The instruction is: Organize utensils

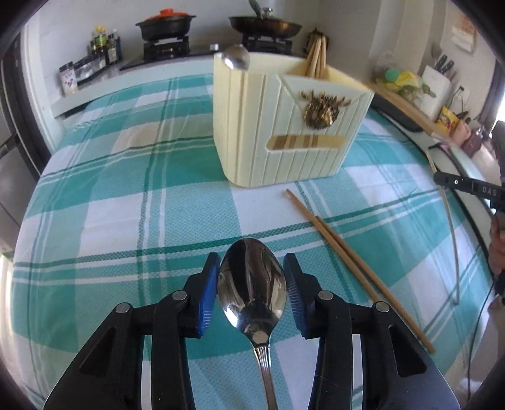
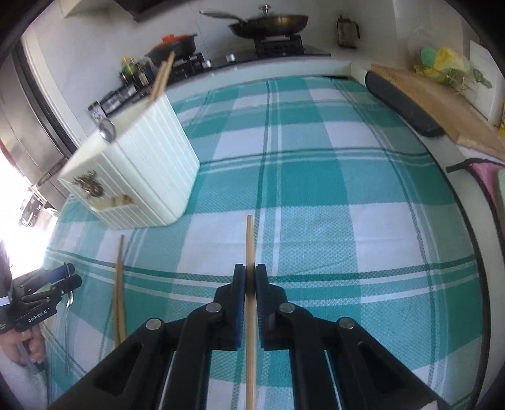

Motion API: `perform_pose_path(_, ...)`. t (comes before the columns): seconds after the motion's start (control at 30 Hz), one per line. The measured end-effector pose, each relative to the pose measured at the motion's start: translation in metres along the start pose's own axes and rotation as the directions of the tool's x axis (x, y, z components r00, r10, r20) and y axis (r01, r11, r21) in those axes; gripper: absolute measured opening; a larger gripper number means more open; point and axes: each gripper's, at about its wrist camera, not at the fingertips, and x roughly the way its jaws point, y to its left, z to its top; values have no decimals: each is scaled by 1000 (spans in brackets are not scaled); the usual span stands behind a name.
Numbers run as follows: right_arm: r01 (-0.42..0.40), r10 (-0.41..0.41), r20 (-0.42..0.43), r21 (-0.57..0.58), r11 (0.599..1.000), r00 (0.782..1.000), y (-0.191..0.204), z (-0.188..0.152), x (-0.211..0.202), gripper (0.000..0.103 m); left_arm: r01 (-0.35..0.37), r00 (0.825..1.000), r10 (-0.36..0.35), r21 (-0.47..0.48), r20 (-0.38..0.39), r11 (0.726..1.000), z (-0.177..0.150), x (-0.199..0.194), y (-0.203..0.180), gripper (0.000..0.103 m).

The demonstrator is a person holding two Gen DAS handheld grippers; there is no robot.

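Note:
My left gripper (image 1: 252,263) is shut on a metal spoon (image 1: 252,284) by the sides of its bowl, handle hanging toward me. A cream utensil holder (image 1: 284,132) stands ahead, with a spoon (image 1: 236,56) and chopsticks (image 1: 315,58) sticking out. Two chopsticks (image 1: 347,258) lie on the checked cloth to the right. My right gripper (image 2: 250,274) is shut on one chopstick (image 2: 250,246) pointing forward. The holder (image 2: 142,170) is at its upper left; the loose chopsticks (image 2: 119,284) lie left. The left gripper (image 2: 68,277) with the spoon shows at far left.
A teal checked cloth (image 1: 126,205) covers the table. A stove with a pot (image 1: 165,25) and a pan (image 1: 265,26) is behind. Bottles (image 1: 104,44) stand at back left. A wooden board (image 2: 442,101) and a dark roll (image 2: 401,101) lie at the right edge.

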Motion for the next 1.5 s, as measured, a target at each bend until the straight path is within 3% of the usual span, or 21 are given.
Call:
perform_pose_path(0.23, -68, 76, 172, -51, 996, 982, 18, -9, -88, 7, 40, 984, -33, -39, 178, 998, -5, -72, 0, 41)
perform_pose_path(0.5, -88, 106, 299, -73, 993, 949, 32, -24, -142, 7, 76, 960, -58, -57, 274, 995, -3, -110, 2, 41)
perform_pose_path(0.9, -77, 111, 358, -106, 991, 927, 47, -27, -160, 7, 97, 946, -79, -42, 314, 994, 5, -124, -5, 41)
perform_pose_path(1.27, -82, 125, 353, -133, 988, 927, 59, -23, -159, 7, 127, 939, -107, -40, 326, 991, 14, -136, -3, 41)
perform_pose_path(1.5, -65, 124, 369, -170, 983, 921, 69, 1, -161, 6, 158, 918, -135, -30, 373, 987, 42, -156, 5, 41)
